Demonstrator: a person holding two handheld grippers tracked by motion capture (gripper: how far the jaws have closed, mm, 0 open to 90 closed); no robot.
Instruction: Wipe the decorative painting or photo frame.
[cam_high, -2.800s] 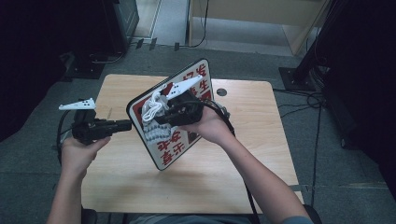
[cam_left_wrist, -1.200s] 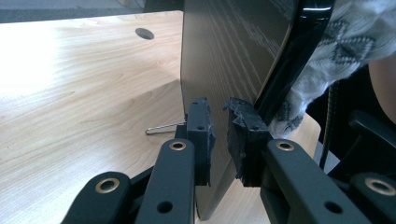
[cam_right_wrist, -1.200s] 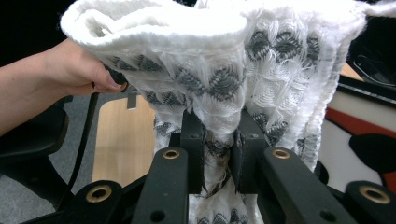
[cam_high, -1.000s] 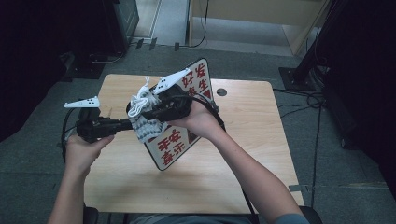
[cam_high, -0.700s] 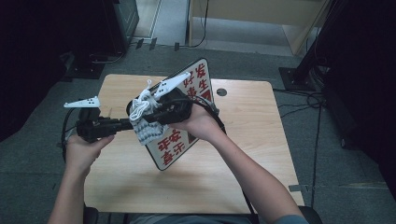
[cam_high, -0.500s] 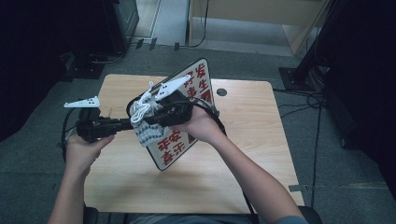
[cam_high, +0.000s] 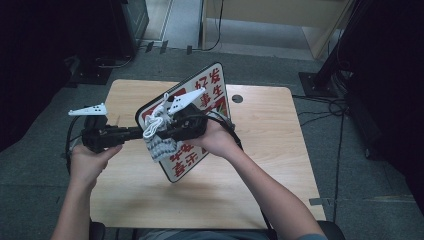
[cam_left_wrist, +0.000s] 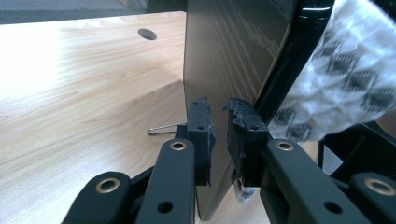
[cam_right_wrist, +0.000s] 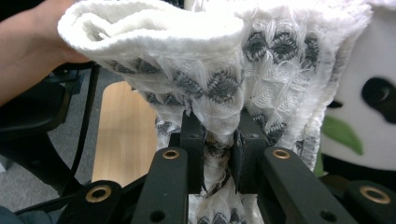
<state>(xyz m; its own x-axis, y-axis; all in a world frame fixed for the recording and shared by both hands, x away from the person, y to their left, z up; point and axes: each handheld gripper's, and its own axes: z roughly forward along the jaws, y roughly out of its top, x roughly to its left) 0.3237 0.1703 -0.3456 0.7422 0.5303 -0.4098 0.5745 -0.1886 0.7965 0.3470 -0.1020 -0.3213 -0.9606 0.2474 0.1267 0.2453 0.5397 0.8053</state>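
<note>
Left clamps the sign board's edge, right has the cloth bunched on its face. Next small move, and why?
Probably draw the right gripper, shut on the white patterned cloth, down across the board's printed face in a wiping stroke. The cloth already lies against that face, and the left gripper pinches the board's edge, holding it tilted above the table.

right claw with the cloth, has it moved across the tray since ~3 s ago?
Yes. The right claw and its cloth have slid left and down the tray, away from the table's cable hole, toward the left claw.
</note>
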